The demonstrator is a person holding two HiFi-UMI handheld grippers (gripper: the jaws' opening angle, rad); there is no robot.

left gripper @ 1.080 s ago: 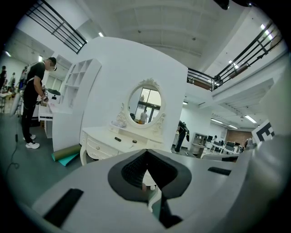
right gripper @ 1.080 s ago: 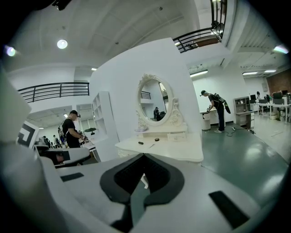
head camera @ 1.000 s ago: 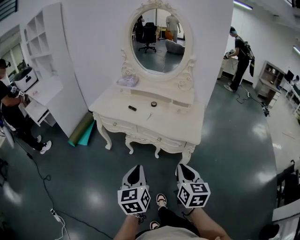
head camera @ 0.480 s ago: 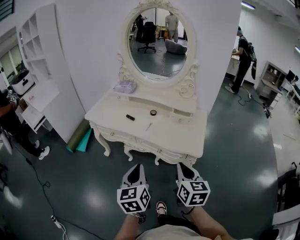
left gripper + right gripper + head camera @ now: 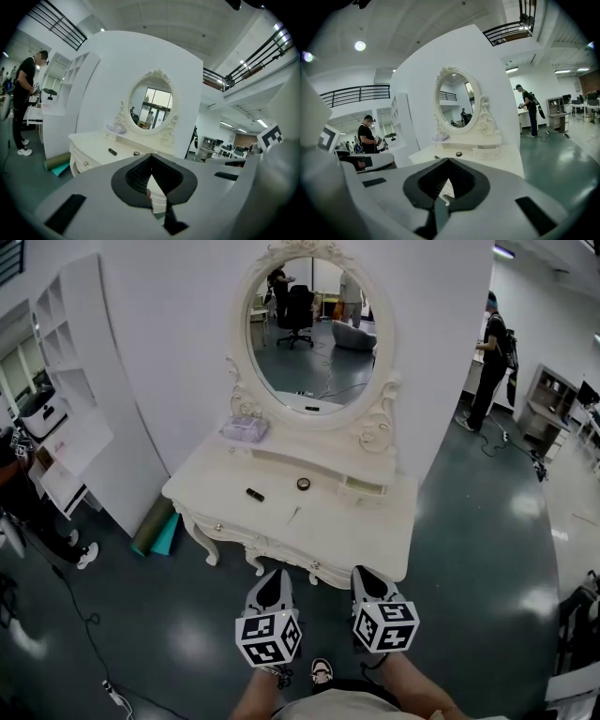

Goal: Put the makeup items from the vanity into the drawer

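A white vanity (image 5: 375,531) with an oval mirror stands just ahead of me. On its top lie a short black tube (image 5: 254,494), a small round compact (image 5: 303,484) and a thin pencil (image 5: 293,514). A lavender pouch (image 5: 244,429) rests on the raised shelf, which has a small drawer (image 5: 364,487) at its right. My left gripper (image 5: 272,589) and right gripper (image 5: 368,579) hang side by side before the vanity's front edge, both shut and empty. The left gripper view shows the tube (image 5: 112,151) and compact (image 5: 136,153) beyond the left gripper (image 5: 151,180). The right gripper (image 5: 443,187) faces the vanity too.
Front drawers with small knobs (image 5: 313,567) are closed. Rolled green and teal mats (image 5: 155,529) lie on the floor left of the vanity. A white shelf unit (image 5: 66,381) and a person (image 5: 19,484) are at the left; another person (image 5: 494,362) stands far right. A cable (image 5: 89,634) crosses the floor.
The vanity has come closer and now sits just ahead of the gripper tips. Both grippers keep the same place in the view, still shut.
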